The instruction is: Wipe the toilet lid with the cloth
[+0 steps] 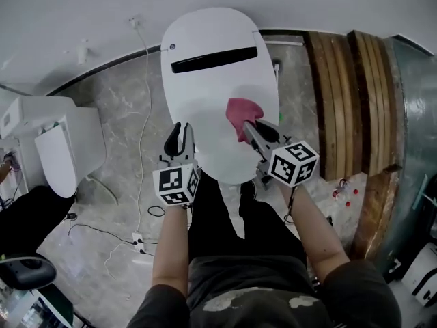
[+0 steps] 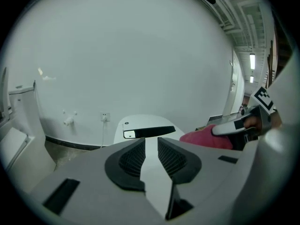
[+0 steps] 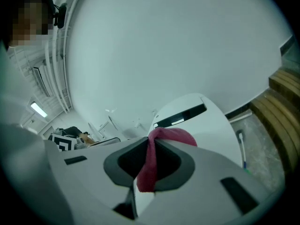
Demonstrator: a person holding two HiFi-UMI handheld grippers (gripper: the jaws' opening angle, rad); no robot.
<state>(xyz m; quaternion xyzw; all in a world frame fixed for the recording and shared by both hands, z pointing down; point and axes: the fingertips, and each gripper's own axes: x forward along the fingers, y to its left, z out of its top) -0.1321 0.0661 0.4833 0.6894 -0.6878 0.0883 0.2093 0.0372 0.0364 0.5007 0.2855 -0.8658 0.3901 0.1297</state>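
Marble floor (image 1: 123, 108) and a plain white wall (image 1: 68, 12) frame the toilet lid (image 1: 212, 94), which lies closed.

The right tongs (image 1: 249, 125) are clamped on a pink cloth (image 1: 240, 115), and the cloth bunches out past their tips over the near right part of the lid. Whether it touches the lid I cannot tell. The left tongs (image 1: 179, 137) sit at the lid's near left edge, slightly parted with nothing between them.

Likely trouble:
- Only a narrow fold of cloth is pinched, so a firm drag across the lid could pull it free.
- With the cloth bunched this way, the wipe may cover only a thin strip.
- If the right tongs tilt too low, their hard tips could scrape the lid instead of the cloth.
- The empty left tongs could knock the lid's rim.

The bowl under the lid is covered, so its contents are hidden. A second toilet (image 1: 58, 149) stands well left of the lid.
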